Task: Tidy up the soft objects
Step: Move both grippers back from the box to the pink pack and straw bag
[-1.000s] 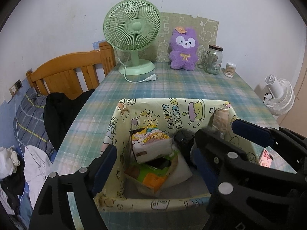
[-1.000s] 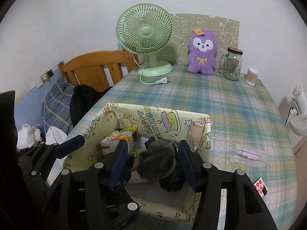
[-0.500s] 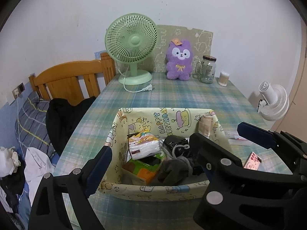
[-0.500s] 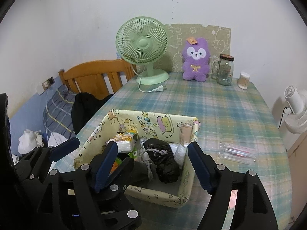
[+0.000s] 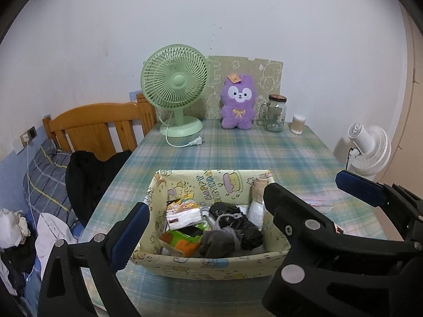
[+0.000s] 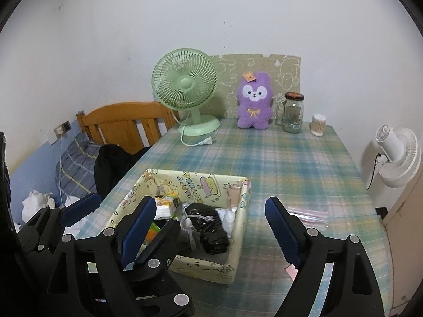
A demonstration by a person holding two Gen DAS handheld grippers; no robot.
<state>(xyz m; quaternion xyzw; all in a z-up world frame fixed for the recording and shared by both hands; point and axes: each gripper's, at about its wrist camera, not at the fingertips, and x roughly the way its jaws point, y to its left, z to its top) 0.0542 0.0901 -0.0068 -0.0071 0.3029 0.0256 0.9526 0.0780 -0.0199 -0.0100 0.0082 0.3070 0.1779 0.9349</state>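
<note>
A yellow cartoon-print fabric box (image 5: pixel 211 265) (image 6: pixel 239 237) stands on the plaid table, below and ahead of both grippers. In it lie a grey soft piece (image 5: pixel 219 240), a black bundle with a cord (image 5: pixel 238 224) (image 6: pixel 211 229), a tissue pack (image 5: pixel 183 214) and a beige roll (image 5: pixel 259 187). A purple plush toy (image 5: pixel 238 103) (image 6: pixel 255 103) sits upright at the table's far end. My left gripper (image 5: pixel 208 207) and right gripper (image 6: pixel 210 202) hover side by side over the box's near edge. Both sets of jaws are opening, with nothing between them.
At the far end stand a green fan (image 5: pixel 174 89), a glass jar (image 5: pixel 275 113) and a cotton-swab tub (image 5: pixel 298 124). A clear bag of pens (image 6: pixel 309 214) and a pink card (image 6: pixel 292 272) lie right of the box. A wooden bed head (image 5: pixel 97 126) and a black garment (image 5: pixel 90 174) flank the left edge.
Both grippers rose and drew back from the box. The right gripper opened and let go of the grey piece, which now lies in the box. The left jaws widened.
</note>
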